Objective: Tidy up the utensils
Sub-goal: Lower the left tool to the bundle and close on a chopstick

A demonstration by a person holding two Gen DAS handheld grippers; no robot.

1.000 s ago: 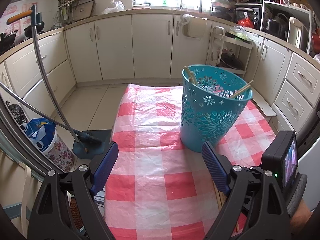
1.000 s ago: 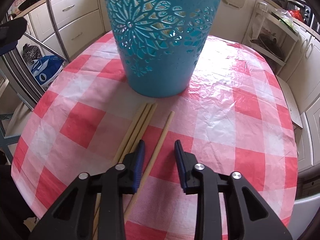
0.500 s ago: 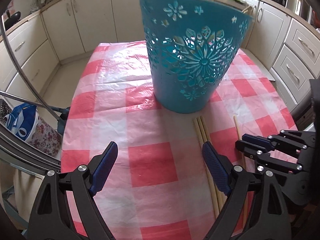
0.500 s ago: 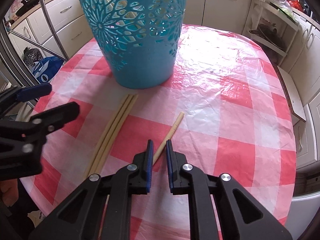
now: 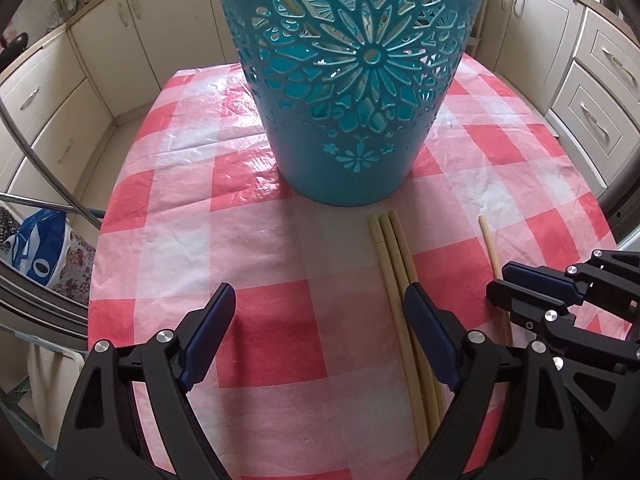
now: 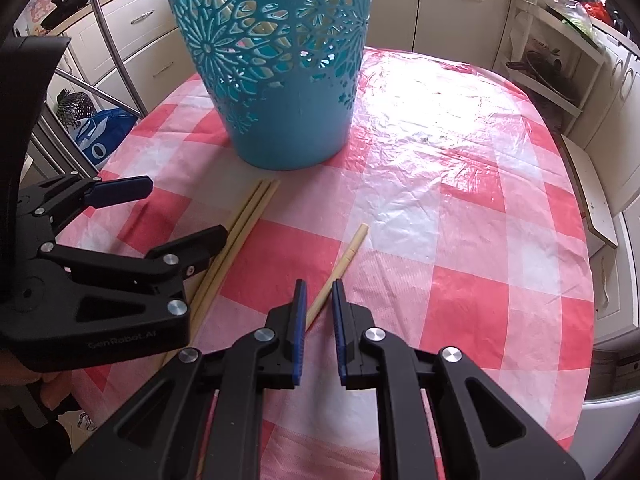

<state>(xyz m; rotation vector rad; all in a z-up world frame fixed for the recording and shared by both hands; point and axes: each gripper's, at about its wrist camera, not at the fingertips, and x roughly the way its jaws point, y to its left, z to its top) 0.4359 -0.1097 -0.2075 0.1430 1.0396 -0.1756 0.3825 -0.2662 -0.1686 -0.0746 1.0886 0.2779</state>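
Observation:
A teal cut-out basket (image 5: 352, 80) stands on the red-checked table (image 5: 260, 340), also in the right wrist view (image 6: 280, 80), with chopsticks inside. Three wooden chopsticks (image 5: 394, 272) lie side by side in front of it, also seen in the right wrist view (image 6: 244, 220). A single chopstick (image 6: 340, 266) lies apart to their right, also in the left wrist view (image 5: 490, 248). My left gripper (image 5: 320, 308) is open wide, its right finger over the three chopsticks. My right gripper (image 6: 318, 292) has its jaws narrowly around the single chopstick's near end; contact is unclear.
Cream kitchen cabinets (image 5: 80, 72) ring the room. A metal chair frame (image 6: 108, 52) and a blue bag (image 5: 36, 256) stand left of the table. The table's edge (image 6: 588, 280) falls off on the right near drawers.
My left gripper has come down and forward close to the basket, over the three chopsticks. My right gripper has narrowed around the single chopstick and pulled back.

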